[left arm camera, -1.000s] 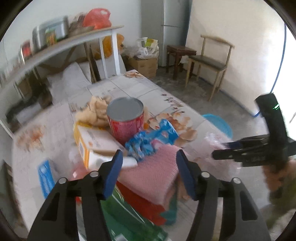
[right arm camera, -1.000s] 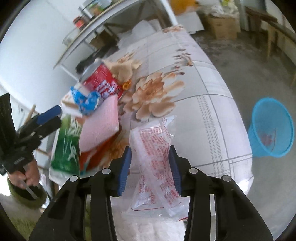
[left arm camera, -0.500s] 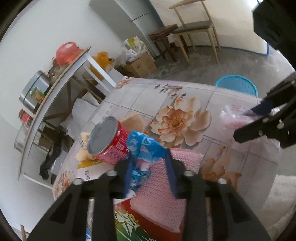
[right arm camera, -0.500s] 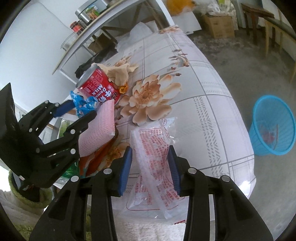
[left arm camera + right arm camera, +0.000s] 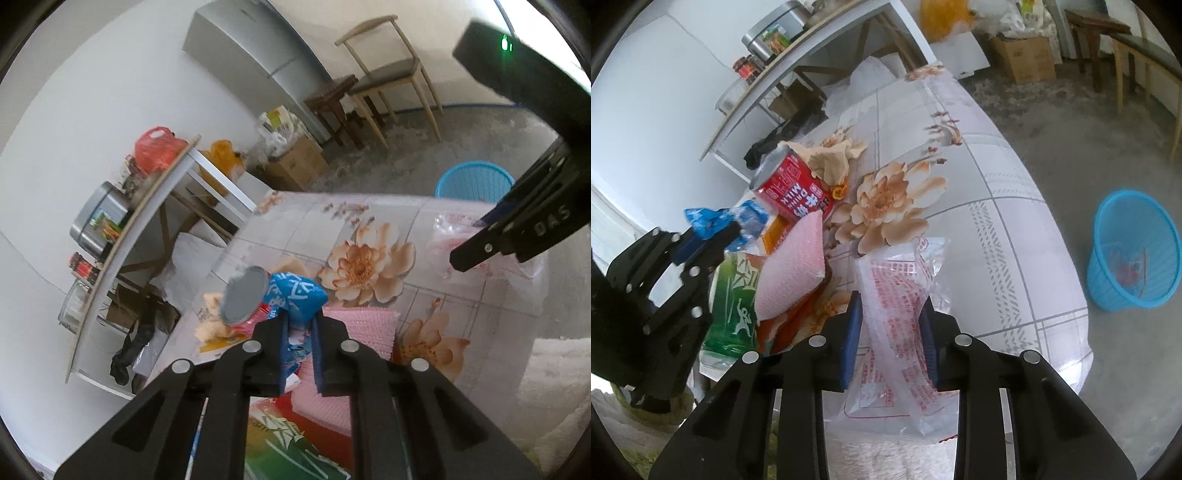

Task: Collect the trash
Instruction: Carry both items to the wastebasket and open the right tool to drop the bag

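left gripper (image 5: 300,347): fingers clenched on a crumpled blue wrapper (image 5: 295,295), having just been closing around it; wrapper pinched between the blue pads, its upper part bulging above the tips, just beside a red milk can (image 5: 792,186).

right gripper (image 5: 890,332): fingers closed in on a clear plastic bag with red print (image 5: 897,295), likewise just closing; pads pressing both sides of the bag, lower end of it hanging below the fingers at the near edge of the worktop (image 5: 997,229).

worktop: covered with a pale cloth printed with large peach flowers. clustered at its left end, seen from the right wrist: red milk can tilted, a pink textured pad (image 5: 792,273) leaning against it, a green printed package (image 5: 733,306) below the pad, crumpled beige paper (image 5: 827,158) behind the can.

floor: blue mesh waste basket (image 5: 1134,251) standing well apart from the worktop, to its right.

background: long shelf (image 5: 122,240) carrying a metal tin and jars, cardboard box (image 5: 295,166), wooden chair (image 5: 391,74).
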`<state>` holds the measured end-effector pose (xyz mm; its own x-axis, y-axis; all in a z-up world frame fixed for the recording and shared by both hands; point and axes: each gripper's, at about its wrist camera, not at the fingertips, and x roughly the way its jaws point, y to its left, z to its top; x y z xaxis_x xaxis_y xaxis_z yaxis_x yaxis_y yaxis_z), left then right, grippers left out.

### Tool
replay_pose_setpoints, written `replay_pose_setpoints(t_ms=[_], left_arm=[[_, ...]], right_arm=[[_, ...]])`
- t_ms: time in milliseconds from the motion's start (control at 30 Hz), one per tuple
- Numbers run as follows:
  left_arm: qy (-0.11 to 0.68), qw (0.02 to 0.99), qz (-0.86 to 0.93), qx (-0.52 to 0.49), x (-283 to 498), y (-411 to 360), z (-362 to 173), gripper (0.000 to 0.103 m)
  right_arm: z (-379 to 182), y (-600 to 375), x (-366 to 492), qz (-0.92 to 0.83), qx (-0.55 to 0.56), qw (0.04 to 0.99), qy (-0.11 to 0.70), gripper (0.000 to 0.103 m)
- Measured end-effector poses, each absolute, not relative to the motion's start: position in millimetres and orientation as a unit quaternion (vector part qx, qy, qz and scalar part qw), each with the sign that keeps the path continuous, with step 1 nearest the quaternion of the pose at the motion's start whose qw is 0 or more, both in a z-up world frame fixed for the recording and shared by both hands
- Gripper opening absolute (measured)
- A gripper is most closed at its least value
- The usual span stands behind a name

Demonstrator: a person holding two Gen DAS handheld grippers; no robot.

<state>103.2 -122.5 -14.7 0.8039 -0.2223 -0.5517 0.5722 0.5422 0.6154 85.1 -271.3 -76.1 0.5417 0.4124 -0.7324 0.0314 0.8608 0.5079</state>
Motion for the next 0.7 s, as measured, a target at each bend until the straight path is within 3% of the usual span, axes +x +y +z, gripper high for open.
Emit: replay_pose_setpoints(t_ms=[200,400,700], left_arm=[[0.212,0.875,-0.275,0.338,100.0,-121.9,27.6,0.010],[0.267,0.864,-0.377,0.201,128.9,-154.3,65.9,0.010],[0.457,0.741,-0.491,0.029,206.9,-286.7,42.6,0.010]], right_arm=[[-58.7,-292.6,71.2,0.102,0.263,0.857,0.430,0.027],[-39.3,-348.1,44.0,0.063,0.323,0.867,0.374,0.027],[-72.3,-476.1,5.1,-0.054,0.474,0.813,0.334,0.027]])
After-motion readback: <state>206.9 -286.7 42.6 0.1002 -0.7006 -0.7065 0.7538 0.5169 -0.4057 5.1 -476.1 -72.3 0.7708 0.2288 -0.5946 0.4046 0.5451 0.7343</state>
